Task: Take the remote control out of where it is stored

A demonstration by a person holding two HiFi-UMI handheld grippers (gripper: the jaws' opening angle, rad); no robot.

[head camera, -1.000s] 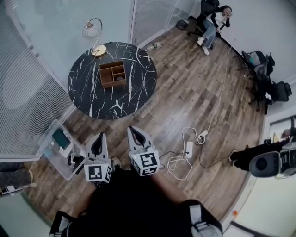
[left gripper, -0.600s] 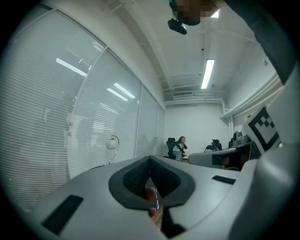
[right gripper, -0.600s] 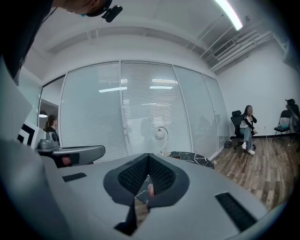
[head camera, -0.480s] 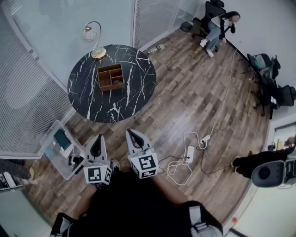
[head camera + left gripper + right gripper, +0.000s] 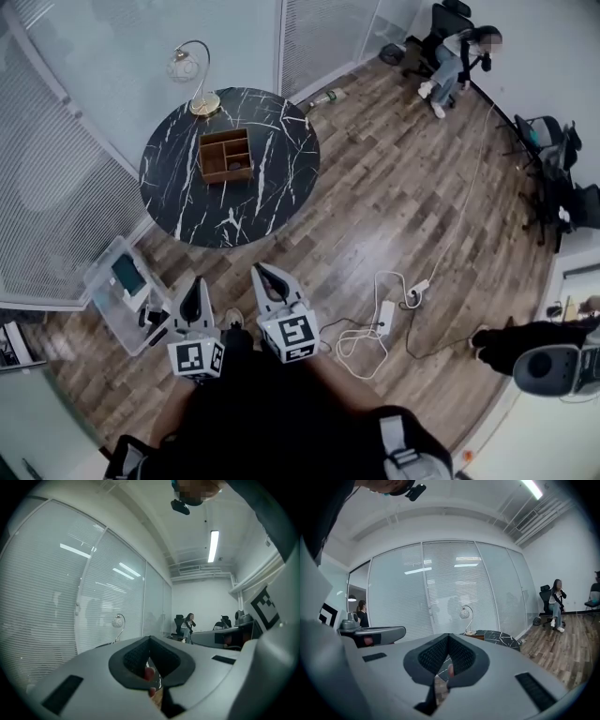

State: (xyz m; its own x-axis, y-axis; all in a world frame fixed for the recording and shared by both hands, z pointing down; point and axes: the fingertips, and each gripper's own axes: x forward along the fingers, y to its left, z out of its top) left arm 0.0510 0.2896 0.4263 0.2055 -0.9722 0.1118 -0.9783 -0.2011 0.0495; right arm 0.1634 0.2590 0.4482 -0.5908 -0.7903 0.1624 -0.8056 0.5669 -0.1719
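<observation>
A wooden organiser box (image 5: 226, 155) with open compartments stands on the round black marble table (image 5: 187, 202) across the room. Something small and dark lies in one compartment, too small to name; I cannot make out a remote control. My left gripper (image 5: 195, 292) and right gripper (image 5: 265, 277) hang side by side close to my body, over the wood floor and well short of the table. Both are shut with nothing between the jaws. In the right gripper view the table (image 5: 497, 638) shows just past the closed jaws.
A gold desk lamp (image 5: 190, 73) stands at the table's far edge. A clear plastic bin (image 5: 120, 298) sits on the floor to my left, a power strip with white cables (image 5: 381, 317) to my right. A person sits on a chair (image 5: 457, 49) far right. Glass walls with blinds lie behind the table.
The head view has shifted a little, so the table and the seated person drift slightly rightward in frame. Both grippers stay shut and almost still near my body.
</observation>
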